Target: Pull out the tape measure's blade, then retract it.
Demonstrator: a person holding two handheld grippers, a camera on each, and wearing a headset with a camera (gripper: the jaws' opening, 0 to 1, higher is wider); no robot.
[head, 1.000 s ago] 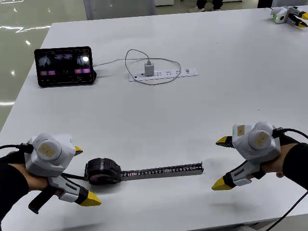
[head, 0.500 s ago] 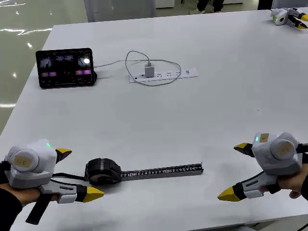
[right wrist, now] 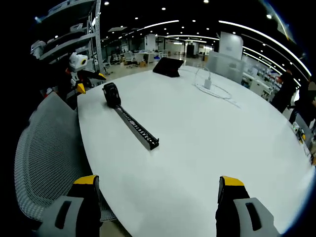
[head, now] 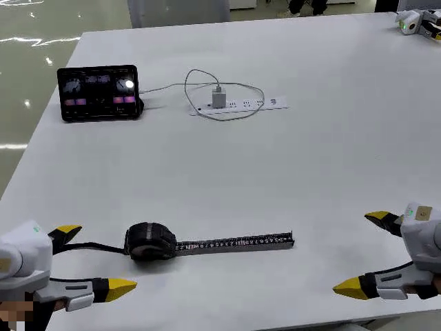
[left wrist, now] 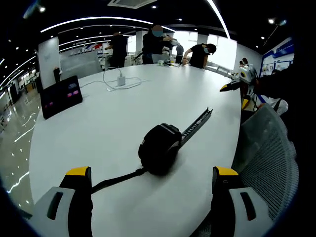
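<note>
- Head view: a black tape measure (head: 149, 241) lies on the white table (head: 289, 165) at about 7 o'clock. Its blade (head: 234, 243) is drawn out flat toward 3 o'clock and its strap (head: 96, 246) trails toward 9 o'clock.
- The left gripper (head: 95, 256) sits at 8 o'clock near the strap's end, jaws spread wide and gripping nothing. The right gripper (head: 363, 252), at 4 o'clock and well apart from the blade's tip, is equally wide open and empty.
- A lit tablet (head: 100, 93) stands at 10 o'clock. A power strip (head: 241, 105) with a looped white cable (head: 186, 86) lies at 12 o'clock.
- Left gripper view: the tape measure rests at centre, beyond the two yellow-tipped jaws and untouched, with the blade running toward 1 o'clock. The right gripper appears at 2 o'clock, and people (left wrist: 150, 49) stand at the table's far end, at 12 o'clock.
- Right gripper view: the blade's tip lies near centre, and the case sits at 10 o'clock near the left gripper. The jaws gape with bare table between them.
</note>
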